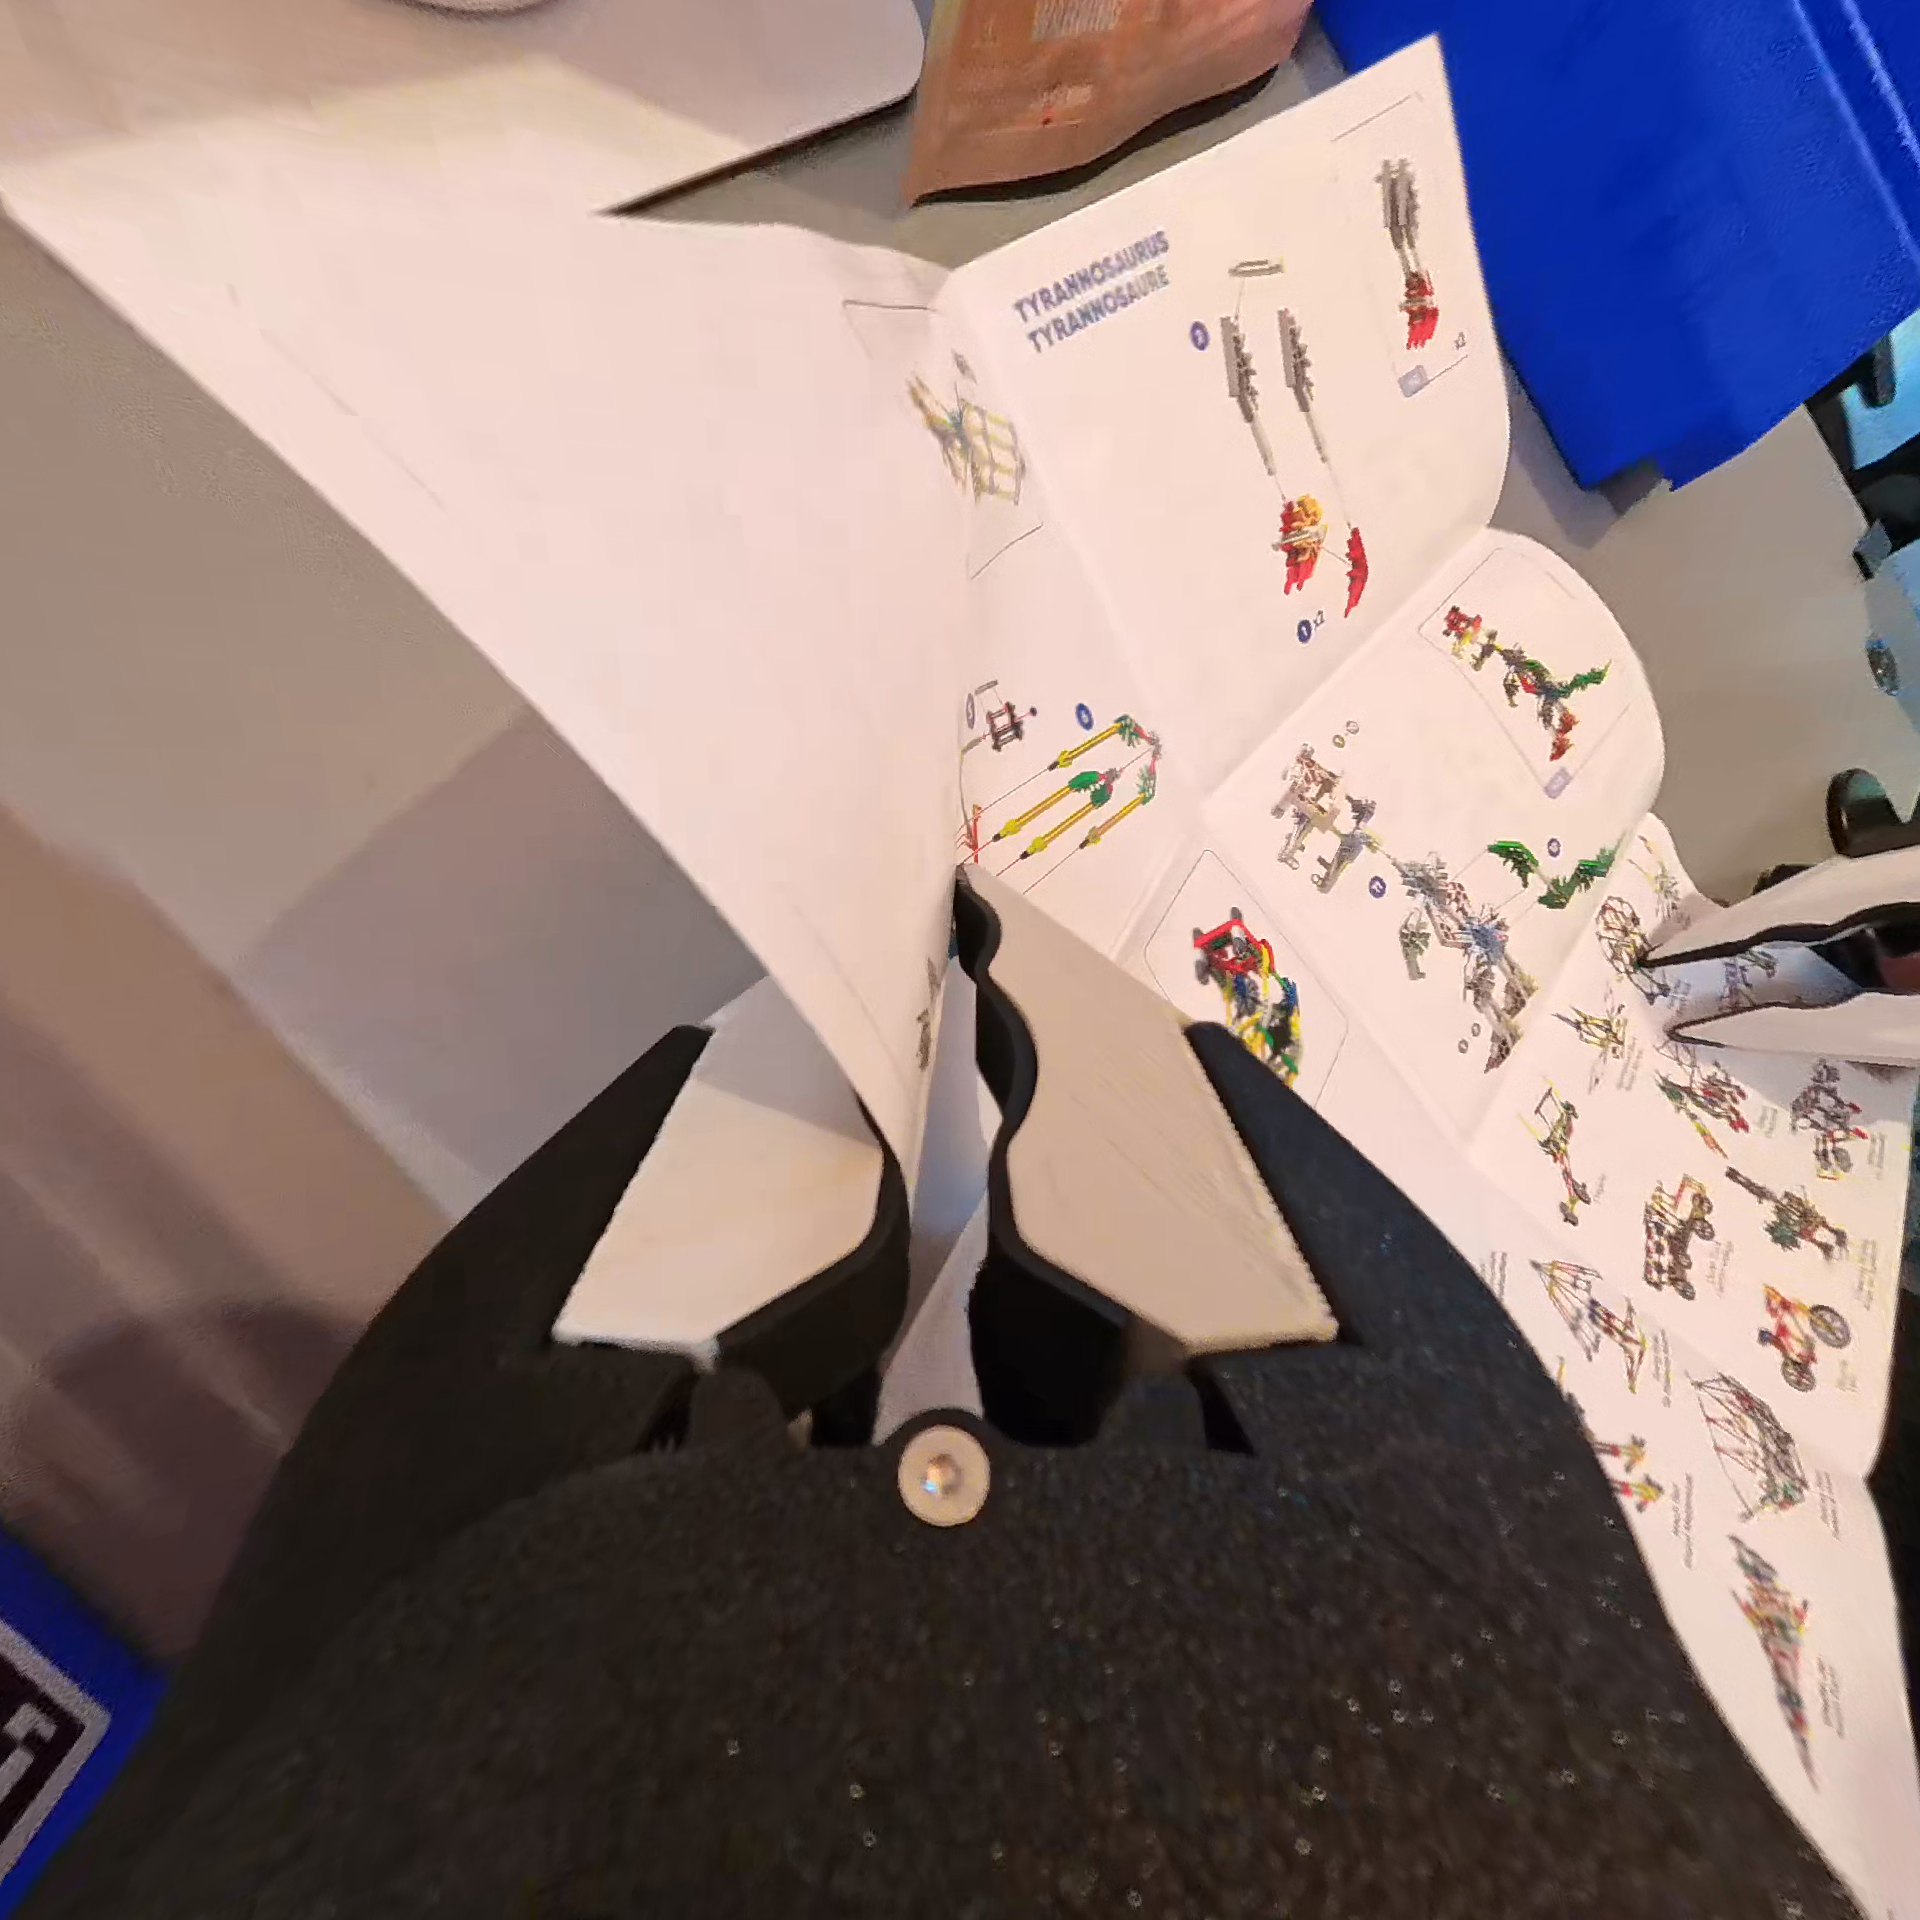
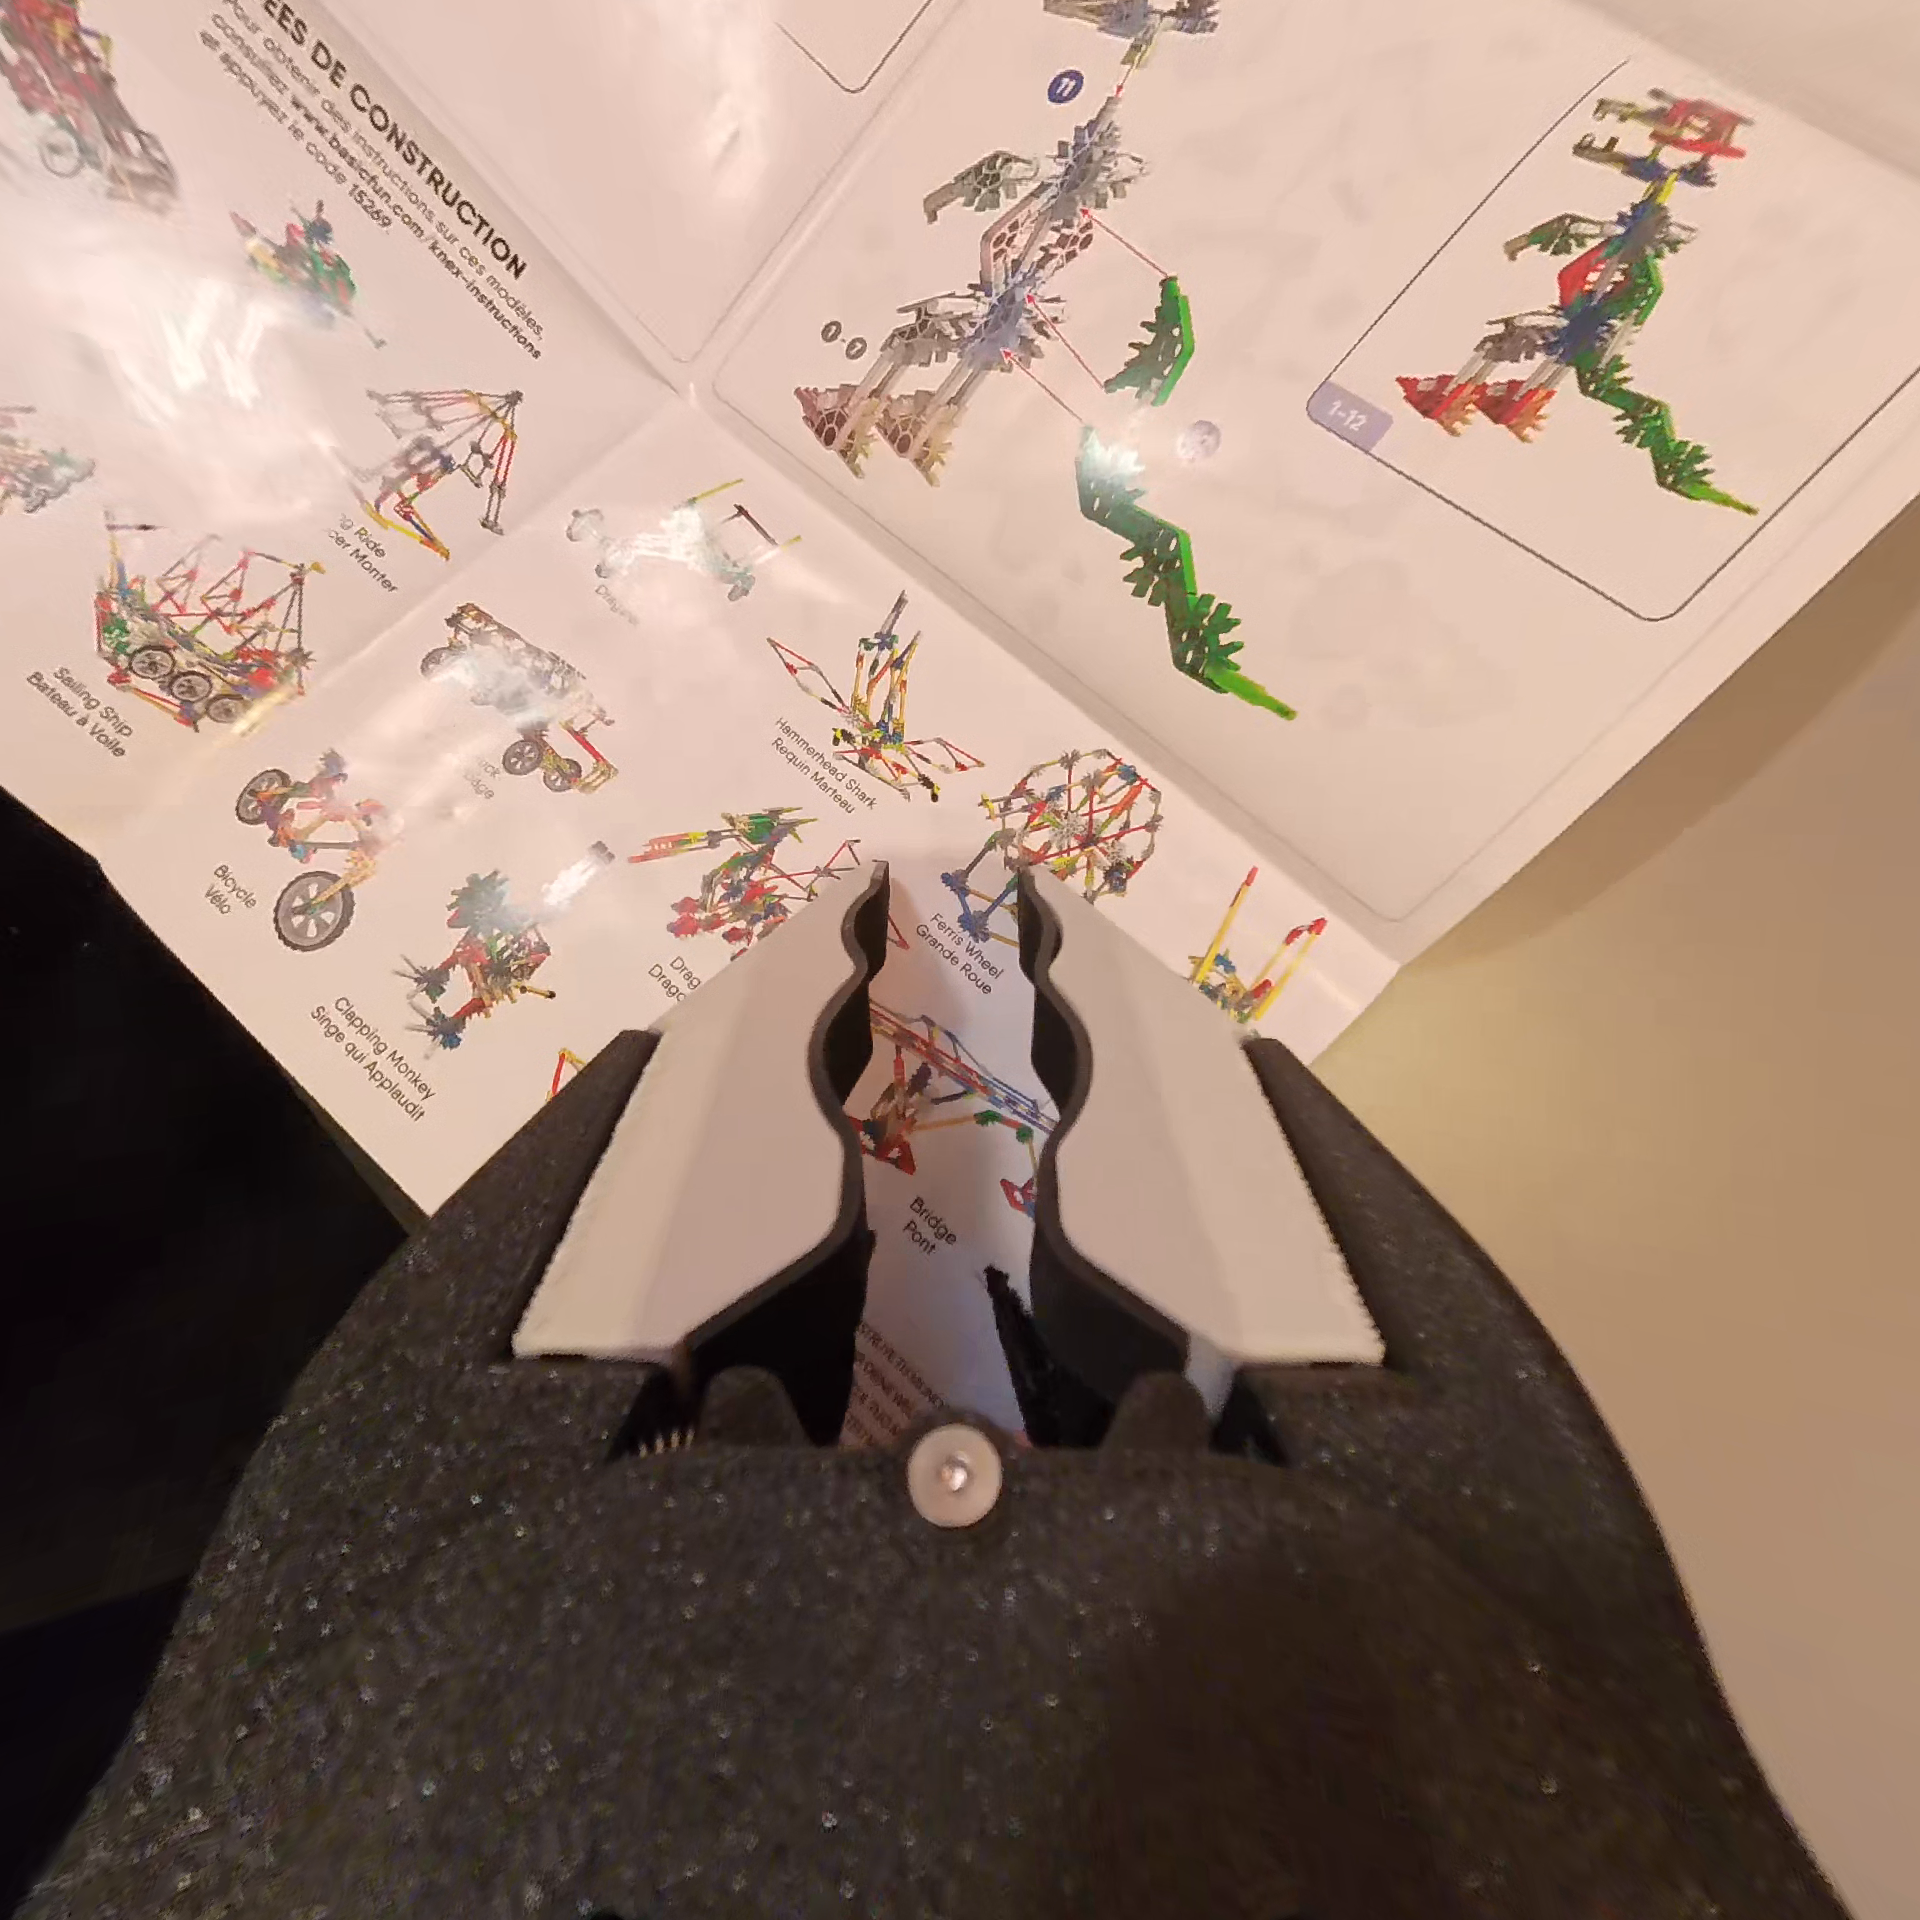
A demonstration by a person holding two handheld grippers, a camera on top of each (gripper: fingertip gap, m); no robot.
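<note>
the right gripper point(image 2: 954, 894) hangs over a big unfolded instruction sheet point(image 2: 644, 436), its two white fingers point(image 2: 727, 1122) parted with a gap between them. the sheet shows many small coloured pictures of toy models. it lies on a pale table point(image 2: 1662, 1039). at the left edge there is a dark area.

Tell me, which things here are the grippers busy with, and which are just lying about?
Being handled: instruction sheet, one lifted page pinched by the left gripper; right gripper open over it.
Lying about: blue bin, brown packet, white board.
</note>
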